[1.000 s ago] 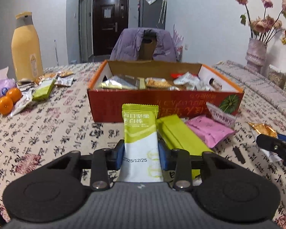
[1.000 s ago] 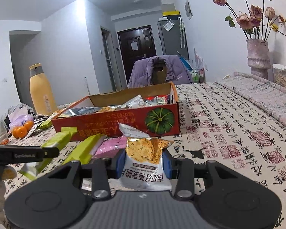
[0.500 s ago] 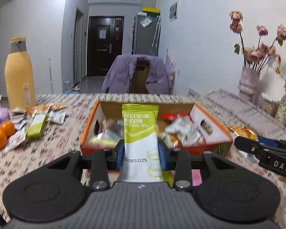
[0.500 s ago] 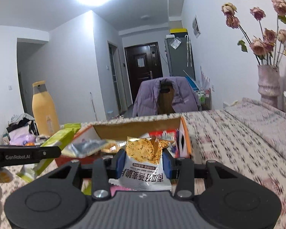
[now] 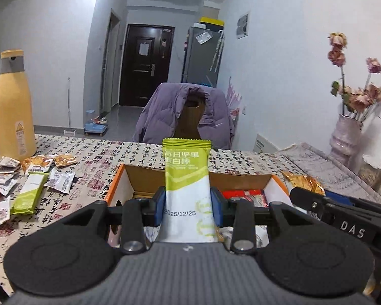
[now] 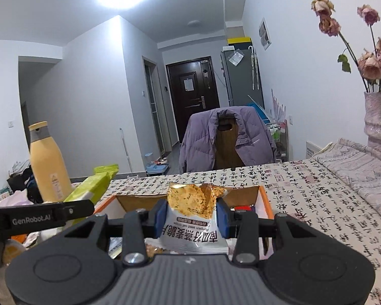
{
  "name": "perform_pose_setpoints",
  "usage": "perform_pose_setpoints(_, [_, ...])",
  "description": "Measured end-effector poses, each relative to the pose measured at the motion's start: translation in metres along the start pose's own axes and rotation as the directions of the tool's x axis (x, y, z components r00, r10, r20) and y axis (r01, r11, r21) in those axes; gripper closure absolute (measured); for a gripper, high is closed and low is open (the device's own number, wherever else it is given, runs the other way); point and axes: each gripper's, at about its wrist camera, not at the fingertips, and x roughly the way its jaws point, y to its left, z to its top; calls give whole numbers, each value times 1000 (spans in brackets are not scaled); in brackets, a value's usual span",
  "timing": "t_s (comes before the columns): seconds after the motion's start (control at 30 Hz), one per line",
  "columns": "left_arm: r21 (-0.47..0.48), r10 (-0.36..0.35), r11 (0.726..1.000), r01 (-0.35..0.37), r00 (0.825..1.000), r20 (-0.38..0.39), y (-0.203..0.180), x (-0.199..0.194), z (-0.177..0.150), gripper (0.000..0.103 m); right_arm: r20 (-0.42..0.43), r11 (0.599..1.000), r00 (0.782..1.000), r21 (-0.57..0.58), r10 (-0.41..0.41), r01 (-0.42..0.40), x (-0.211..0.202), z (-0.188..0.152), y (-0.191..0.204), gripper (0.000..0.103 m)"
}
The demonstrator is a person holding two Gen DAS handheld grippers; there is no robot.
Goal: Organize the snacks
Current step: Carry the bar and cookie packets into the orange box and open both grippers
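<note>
Left tool (image 5: pixel 188 209) still clamping green bar (image 5: pixel 186 178), right tool (image 6: pixel 191 216) still clamping oat packet (image 6: pixel 193 213), both now above box (image 5: pixel 129 178)

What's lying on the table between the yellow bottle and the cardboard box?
Left wrist view: loose snack packets and a green bar lie between the yellow bottle and the cardboard box.

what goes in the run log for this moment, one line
left gripper: shut on green nut bar | right gripper: shut on pumpkin seed crisp packet | both over orange snack box
</note>
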Motion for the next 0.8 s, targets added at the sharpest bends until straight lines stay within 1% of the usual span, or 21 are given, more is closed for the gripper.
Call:
perform_pose_setpoints(0.1, [-6, 13, 1000, -13, 1000, -10, 2, 19, -1, 66, -13, 1000, 1000, 5, -6, 6, 17, -6, -2, 63])
perform_pose_setpoints(0.2, [18, 23, 1000, -23, 1000, 2, 3, 32, -6, 66, -13, 1000, 1000, 0, -8, 8, 28, -15, -4, 63])
perform_pose_setpoints(0.3, [38, 36, 999, -36, 999, -2, 3, 41, -15, 66, -48, 1000, 999, -10, 3, -4, 39, -24, -4, 63])
perform_pose_setpoints(0.53, [58, 31, 998, -29, 999, -33, 5, 53, -24, 66, -79, 1000, 997, -8, 2, -3, 45, -31, -5, 63])
perform_pose_setpoints(0.63, [49, 37, 998, -36, 999, -26, 7, 52, -26, 65, -89, 1000, 996, -6, -13, 13, 46, -33, -6, 59])
perform_pose_setpoints(0.67, [46, 36, 998, -36, 999, -16, 7, 51, -26, 59, -87, 1000, 996, -4, -19, 19, 45, -33, -7, 52])
perform_pose_setpoints(0.7, [45, 36, 998, -36, 999, -5, 7, 49, -26, 45, -83, 1000, 996, 2, -23, 23, 44, -34, -8, 44])
perform_pose_setpoints(0.73, [44, 42, 998, -42, 999, 8, 7, 47, -26, 36, -79, 1000, 997, 8, -26, 27, 44, -33, -9, 26])
perform_pose_setpoints(0.77, [41, 50, 998, -52, 998, 29, 8, 44, -26, 15, -72, 999, 997, 12, -29, 30, 42, -33, -10, 10])
perform_pose_setpoints(0.8, [36, 60, 997, -62, 997, 46, 9, 42, -26, 0, -64, 999, 997, 15, -33, 34, 41, -33, -11, 6])
